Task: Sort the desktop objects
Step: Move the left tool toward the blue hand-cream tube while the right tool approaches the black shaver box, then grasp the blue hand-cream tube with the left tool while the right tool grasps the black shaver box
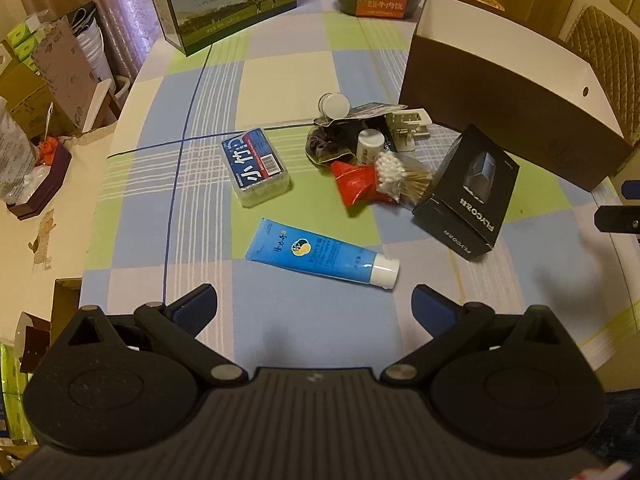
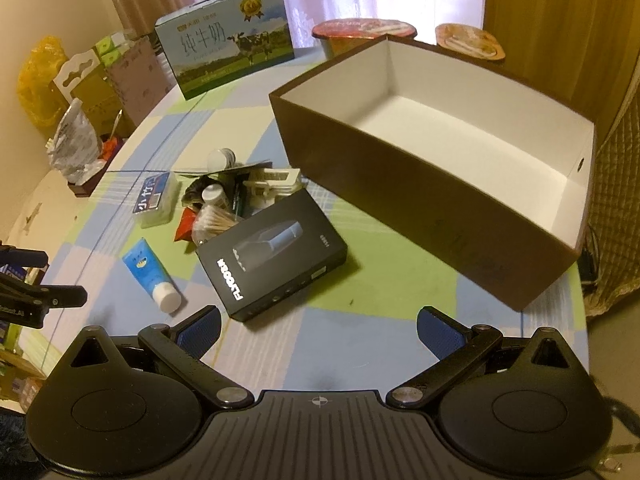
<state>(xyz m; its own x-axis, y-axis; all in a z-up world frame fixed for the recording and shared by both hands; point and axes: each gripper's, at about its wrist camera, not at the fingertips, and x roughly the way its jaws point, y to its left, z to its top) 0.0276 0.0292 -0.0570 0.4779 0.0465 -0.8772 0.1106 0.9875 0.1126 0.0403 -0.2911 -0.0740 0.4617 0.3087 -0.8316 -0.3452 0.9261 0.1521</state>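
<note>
Your left gripper (image 1: 314, 306) hovers with its fingers spread wide and holds nothing; the blue tube (image 1: 320, 255) lies on the tablecloth (image 1: 280, 80) just ahead of its fingertips. Your right gripper (image 2: 318, 330) is likewise spread and empty, with the black box (image 2: 272, 254) directly ahead-left and the open brown box (image 2: 420, 184) ahead-right, its white interior bare.

Left gripper (image 1: 314, 304): jaws spread wide, nothing between blue pads (image 1: 198, 308), hovering above the near edge. Right gripper (image 2: 318, 326): likewise wide apart, empty, raised near the near edge.
</note>
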